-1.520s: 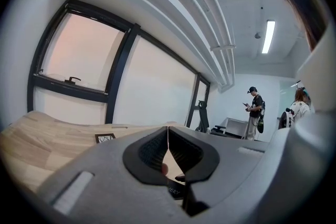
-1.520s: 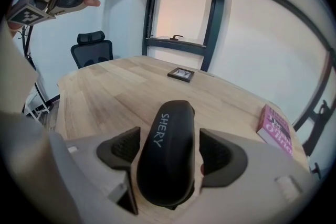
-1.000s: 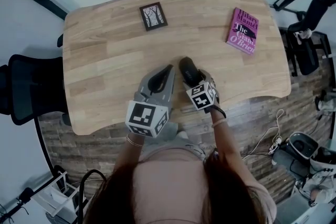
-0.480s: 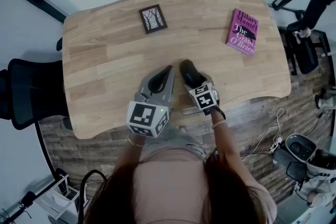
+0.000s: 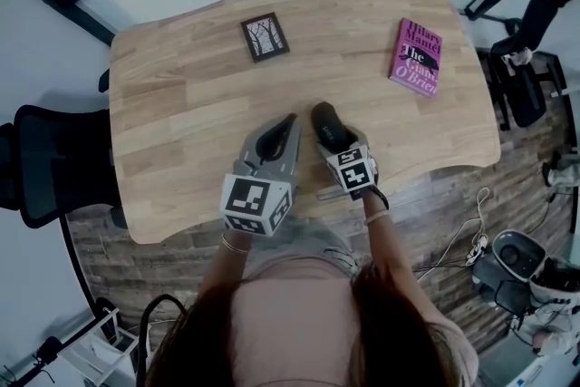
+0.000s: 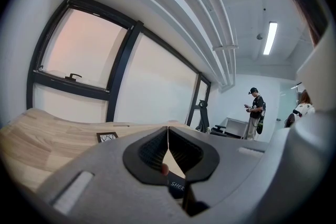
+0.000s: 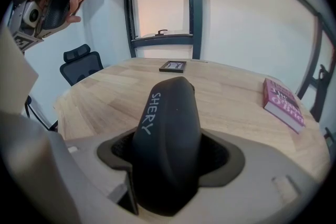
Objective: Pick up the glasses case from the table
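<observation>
Black glasses case (image 5: 324, 120) clamped by just-closing right gripper (image 7: 169, 159), left gripper (image 6: 168, 147) closed, book (image 5: 418, 55) clear.

I am in an office. My wooden worktop (image 5: 181, 104) stands before tall dark-framed windows (image 6: 89, 60). A black office chair (image 5: 36, 159) is beside it, a strip light (image 6: 271, 38) is on the white ceiling, cables (image 5: 462, 240) trail over the floor, and a person (image 6: 255, 113) stands further back.

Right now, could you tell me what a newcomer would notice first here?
The black glasses case marked SHERY stands out, gripped by the right gripper, whose jaws have just been closing, near the front edge of the wooden table. Farther back lie a pink book at the right and a framed picture near the middle.
</observation>
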### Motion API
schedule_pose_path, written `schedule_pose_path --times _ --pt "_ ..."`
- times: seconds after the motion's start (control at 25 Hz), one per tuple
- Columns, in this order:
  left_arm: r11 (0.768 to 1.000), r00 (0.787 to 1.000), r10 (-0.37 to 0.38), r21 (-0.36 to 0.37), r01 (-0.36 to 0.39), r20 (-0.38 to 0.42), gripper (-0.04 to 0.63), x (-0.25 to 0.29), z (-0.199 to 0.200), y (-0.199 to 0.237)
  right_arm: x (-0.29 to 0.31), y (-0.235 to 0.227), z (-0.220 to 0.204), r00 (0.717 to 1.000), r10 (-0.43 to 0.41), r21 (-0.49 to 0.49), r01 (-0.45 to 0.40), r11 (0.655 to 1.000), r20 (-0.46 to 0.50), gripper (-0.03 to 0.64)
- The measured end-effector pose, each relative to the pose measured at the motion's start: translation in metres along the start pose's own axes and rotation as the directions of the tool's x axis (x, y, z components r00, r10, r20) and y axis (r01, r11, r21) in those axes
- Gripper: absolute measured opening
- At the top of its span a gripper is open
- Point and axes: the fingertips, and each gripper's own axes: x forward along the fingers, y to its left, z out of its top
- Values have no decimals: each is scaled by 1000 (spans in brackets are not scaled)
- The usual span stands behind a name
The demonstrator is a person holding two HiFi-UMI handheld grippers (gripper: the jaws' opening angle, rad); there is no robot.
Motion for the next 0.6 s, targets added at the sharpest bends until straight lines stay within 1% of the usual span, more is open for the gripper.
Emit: schedule_pose_path --times 0.36,0.6 --pt "1000 1000 7 8 -7 19 11 -16 8 -4 -27 -1 20 996 -46 38 43 998 72 339" --pt "999 999 21 30 -22 34 11 -26 13 -14 -52 -3 38 987 -67 82 55 995 147 339"
